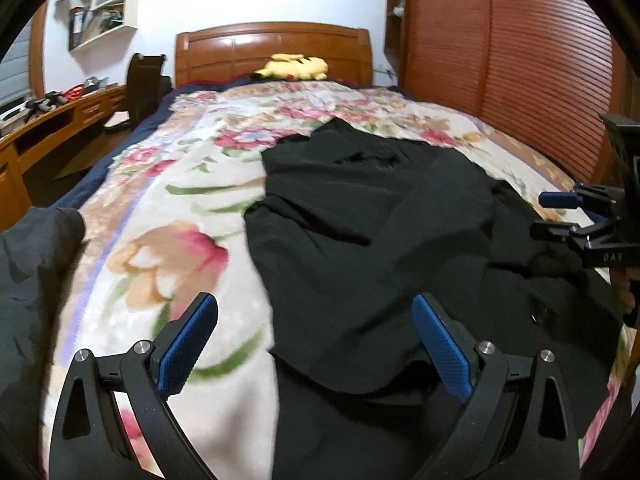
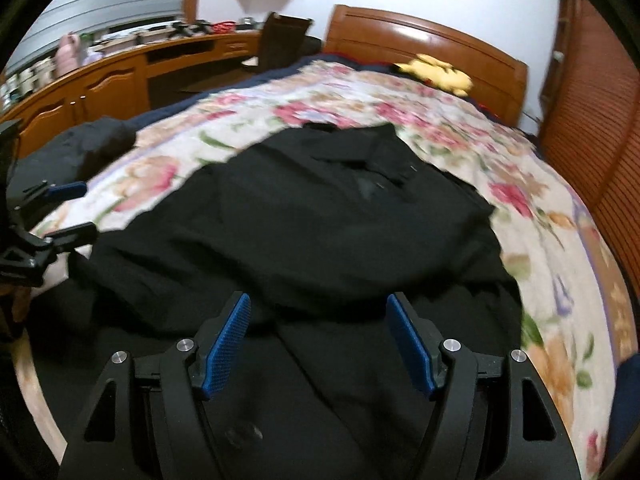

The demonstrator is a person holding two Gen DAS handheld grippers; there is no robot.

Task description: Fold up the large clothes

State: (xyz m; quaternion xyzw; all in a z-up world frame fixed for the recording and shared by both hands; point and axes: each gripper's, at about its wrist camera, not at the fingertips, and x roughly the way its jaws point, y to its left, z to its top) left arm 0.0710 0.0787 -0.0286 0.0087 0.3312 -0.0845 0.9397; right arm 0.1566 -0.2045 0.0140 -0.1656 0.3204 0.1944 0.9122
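Observation:
A large black garment (image 1: 372, 232) lies spread on the floral blanket (image 1: 172, 208), collar toward the headboard; it also fills the middle of the right wrist view (image 2: 304, 232). My left gripper (image 1: 314, 312) is open and empty, hovering over the garment's near left edge. My right gripper (image 2: 318, 308) is open and empty above the garment's near part. The right gripper shows in the left wrist view (image 1: 560, 216) at the right edge, open. The left gripper shows in the right wrist view (image 2: 74, 210) at the left edge, open.
A second dark garment (image 1: 32, 280) lies bunched at the bed's near left. A yellow plush toy (image 1: 294, 67) sits by the wooden headboard (image 1: 272, 48). A desk (image 2: 120, 76) and chair (image 2: 280, 40) stand left of the bed. A slatted wooden wardrobe (image 1: 500, 60) stands right.

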